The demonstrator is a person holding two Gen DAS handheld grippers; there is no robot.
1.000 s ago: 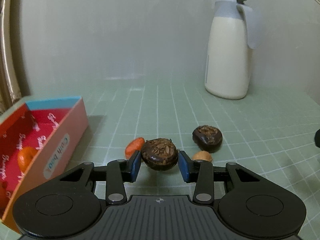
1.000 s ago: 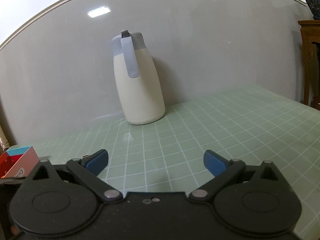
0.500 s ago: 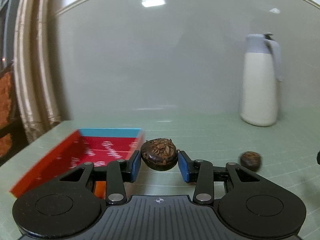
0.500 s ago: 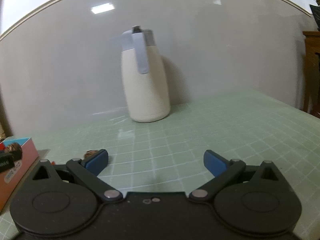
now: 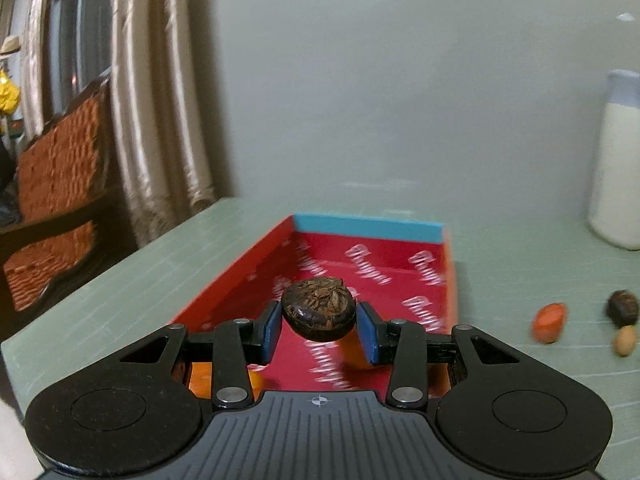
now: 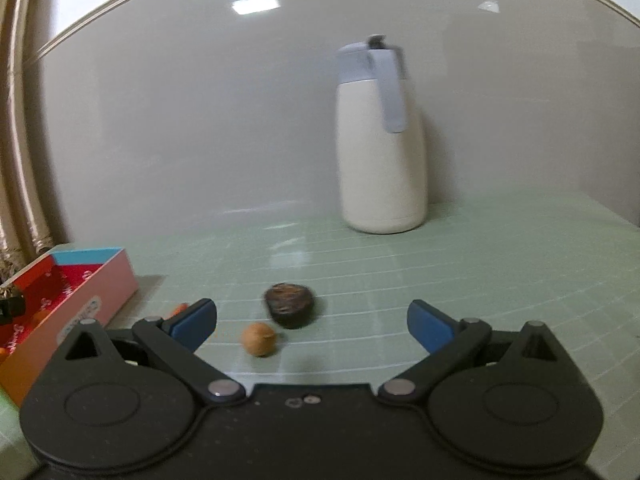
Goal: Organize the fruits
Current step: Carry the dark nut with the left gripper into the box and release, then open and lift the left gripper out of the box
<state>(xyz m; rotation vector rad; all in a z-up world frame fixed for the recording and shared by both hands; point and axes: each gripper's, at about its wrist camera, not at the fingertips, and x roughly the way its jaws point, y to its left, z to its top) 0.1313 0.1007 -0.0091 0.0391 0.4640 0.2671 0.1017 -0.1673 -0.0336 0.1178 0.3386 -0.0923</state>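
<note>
My left gripper [image 5: 319, 326] is shut on a dark brown wrinkled fruit [image 5: 319, 307] and holds it above the open red box [image 5: 370, 264] with the blue far wall. Orange fruit lies in the box's near end, mostly hidden behind the fingers. Right of the box, on the table, lie an orange fruit [image 5: 550, 322], a second dark fruit [image 5: 623, 308] and a small tan fruit [image 5: 625, 341]. In the right wrist view my right gripper [image 6: 312, 326] stands open and empty, low over the table, with the dark fruit [image 6: 291, 309] and the tan fruit [image 6: 259, 338] just ahead of its fingers.
A cream jug with a pale blue lid [image 6: 380, 144] stands at the back by the wall. The red box [image 6: 80, 292] sits at the table's left edge [image 5: 88, 292]. Beyond that edge are curtains [image 5: 160, 92] and a wooden chair [image 5: 52, 208].
My left gripper has swung left with the dark fruit, from over the loose fruits to over the red box. The right gripper has turned left, bringing the loose fruits into its view.
</note>
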